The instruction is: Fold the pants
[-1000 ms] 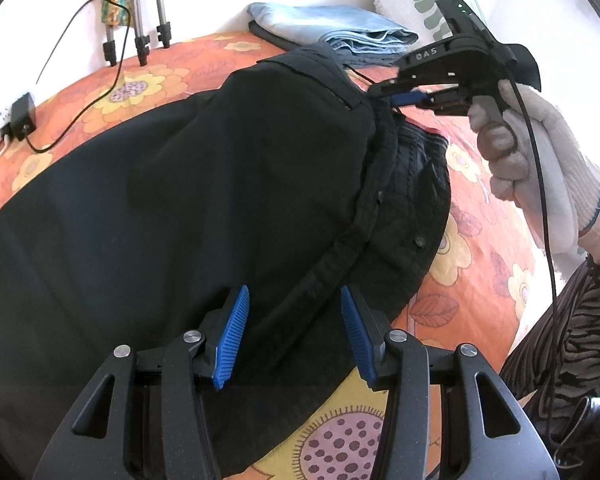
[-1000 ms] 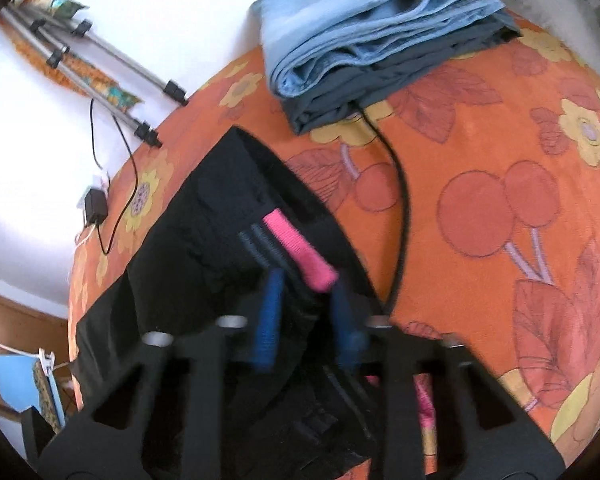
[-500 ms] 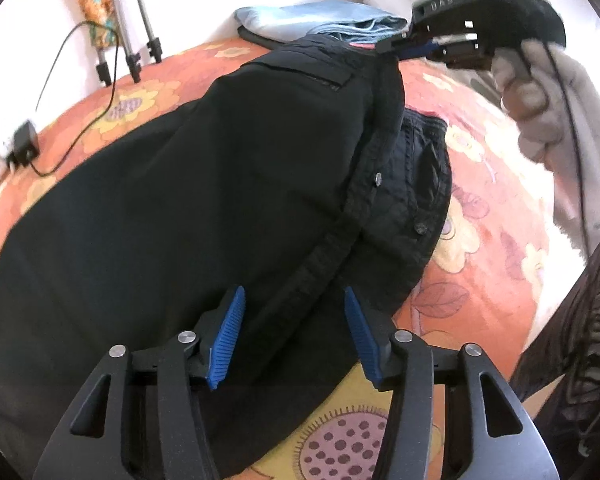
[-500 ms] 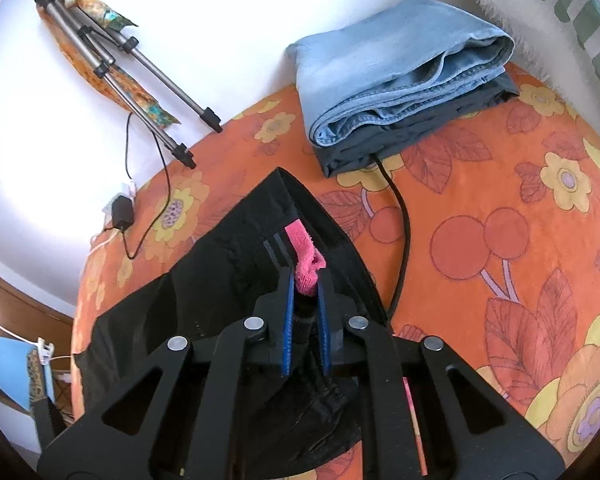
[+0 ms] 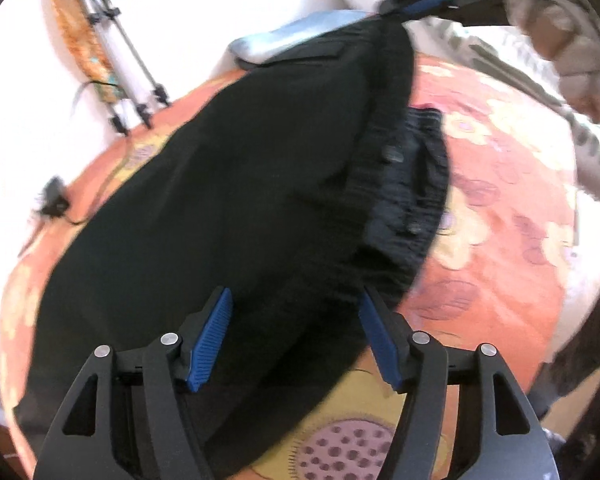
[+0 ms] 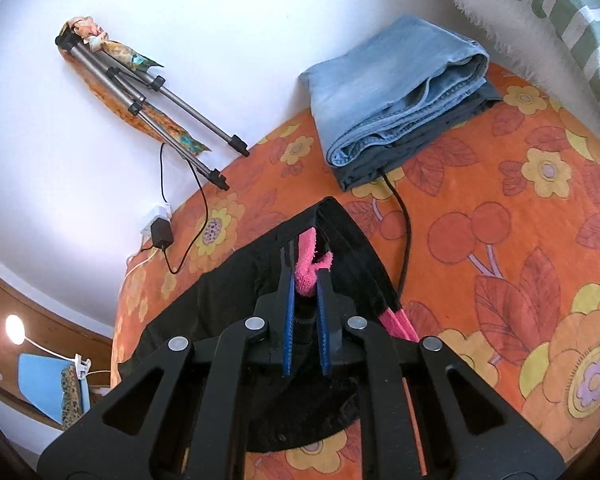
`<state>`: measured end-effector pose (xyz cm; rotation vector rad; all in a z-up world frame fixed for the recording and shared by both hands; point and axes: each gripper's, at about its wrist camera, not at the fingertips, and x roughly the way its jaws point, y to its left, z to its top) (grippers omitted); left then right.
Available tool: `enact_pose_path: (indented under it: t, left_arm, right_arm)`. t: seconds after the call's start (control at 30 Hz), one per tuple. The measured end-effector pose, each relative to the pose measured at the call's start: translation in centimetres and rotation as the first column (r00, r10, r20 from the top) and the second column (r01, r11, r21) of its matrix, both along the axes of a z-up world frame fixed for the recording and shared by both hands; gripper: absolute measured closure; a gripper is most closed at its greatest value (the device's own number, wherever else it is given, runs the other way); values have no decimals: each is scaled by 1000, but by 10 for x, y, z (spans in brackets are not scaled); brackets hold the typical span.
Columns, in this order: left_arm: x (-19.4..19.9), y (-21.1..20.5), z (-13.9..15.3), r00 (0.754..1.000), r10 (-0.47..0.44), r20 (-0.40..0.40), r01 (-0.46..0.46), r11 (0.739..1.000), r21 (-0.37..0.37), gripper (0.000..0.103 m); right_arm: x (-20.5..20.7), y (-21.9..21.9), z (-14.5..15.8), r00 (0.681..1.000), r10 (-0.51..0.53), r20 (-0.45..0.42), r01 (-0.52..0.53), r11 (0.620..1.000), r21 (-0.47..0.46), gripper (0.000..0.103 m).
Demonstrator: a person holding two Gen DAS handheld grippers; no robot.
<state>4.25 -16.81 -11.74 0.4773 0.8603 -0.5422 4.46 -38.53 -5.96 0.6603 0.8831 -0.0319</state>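
Left hand-held gripper (image 5: pixel 294 334) low over the near edge of the black pants (image 5: pixel 228 208), blue pads (image 5: pixel 210 342) spread wide apart, nothing clamped between them, waistband cloth lying in the gap and just ahead

Right hand-held gripper (image 6: pixel 304 300) pointing forward and slightly down, pads (image 6: pixel 288 320) drawn close together on a bunched edge of the pants (image 6: pixel 339 240), with a pink strip (image 6: pixel 309 266) sticking up past the tips; from the left wrist view, same tool (image 5: pixel 427 2) raised high at the far corner of the garment, gloved hand (image 5: pixel 559 40) wrapped round its handle, picture blurred there

Pants spread across the bed (image 6: pixel 499 240) with its orange flowered sheet, one corner lifted off the sheet by the right tool, the rest lying flat toward the left tool

Beyond the right tool's tips: folded blue jeans (image 6: pixel 391 80) stacked on a darker folded garment, a black cable (image 6: pixel 403 216) running out from beneath. Ahead and left: tripod (image 6: pixel 152 100) leaning on the white wall, charger (image 6: pixel 160 234) at the bed's edge. Ahead and right: green-and-white pillow (image 6: pixel 559 12)
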Motion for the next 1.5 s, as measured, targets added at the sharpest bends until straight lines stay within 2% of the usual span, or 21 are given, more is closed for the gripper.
enact_pose_path:
  t: [0.03, 0.07, 0.1, 0.13, 0.23, 0.37, 0.47, 0.6, 0.7, 0.87, 0.93, 1.1, 1.2, 1.27, 1.37, 1.5]
  left_arm:
    - [1, 2, 0, 1000, 6, 5, -6, 1000, 1, 47]
    - [4, 5, 0, 1000, 5, -2, -5, 1000, -3, 73]
    - [7, 6, 0, 1000, -1, -17, 1, 1000, -14, 84]
    - [7, 9, 2, 1000, -6, -21, 5, 999, -32, 90]
    - [4, 13, 12, 999, -28, -16, 27, 997, -71, 96]
    - [-6, 21, 22, 997, -50, -62, 40, 987, -153, 97]
    - [-17, 22, 18, 992, -77, -99, 59, 984, -170, 97]
    - [-24, 17, 6, 987, -100, -129, 83, 987, -135, 97]
    - [-25, 17, 6, 986, -88, -142, 68, 988, -138, 93]
    - [-26, 44, 24, 986, -27, -163, -9, 977, -214, 68]
    - [-29, 65, 31, 985, 18, -174, -62, 967, -247, 63]
    - [-36, 131, 47, 968, 170, -187, -223, 921, -320, 56]
    - [-42, 175, 49, 939, 284, -192, -335, 881, -334, 53]
    - [-47, 203, 46, 910, 361, -202, -410, 850, -330, 53]
    - [-60, 247, 40, 855, 466, -226, -518, 787, -336, 53]
    - [-77, 301, 30, 774, 577, -262, -633, 684, -362, 53]
  right_arm:
    - [-2, -1, -1, 1000, 1, -4, -1, 1000, -1, 93]
    - [-3, -2, -2, 1000, 0, -9, 0, 1000, -2, 93]
    - [-5, -3, -4, 1000, 0, -17, -1, 1000, -7, 93]
    - [-7, -3, -7, 1000, 3, -27, -4, 1000, -17, 93]
    - [-10, -2, -17, 998, 9, -61, -13, 999, -52, 93]
    - [-13, 1, -31, 994, 30, -109, -43, 992, -118, 93]
    - [-17, 7, -46, 987, 50, -156, -75, 984, -162, 93]
    - [-21, 16, -63, 977, 72, -199, -124, 957, -263, 93]
    - [-19, 20, -64, 977, 73, -200, -135, 939, -317, 93]
    - [-16, 33, -54, 971, 91, -219, -178, 892, -416, 87]
    - [-17, 37, -45, 974, 94, -208, -179, 880, -440, 84]
    - [-16, 55, -15, 981, 149, -128, -190, 879, -437, 73]
    - [-12, 81, 1, 968, 241, -72, -248, 863, -441, 64]
    - [-8, 103, 8, 951, 305, -48, -294, 847, -442, 62]
    - [2, 142, 16, 910, 413, -24, -381, 814, -438, 62]
    - [20, 193, 25, 848, 529, 34, -476, 787, -392, 62]
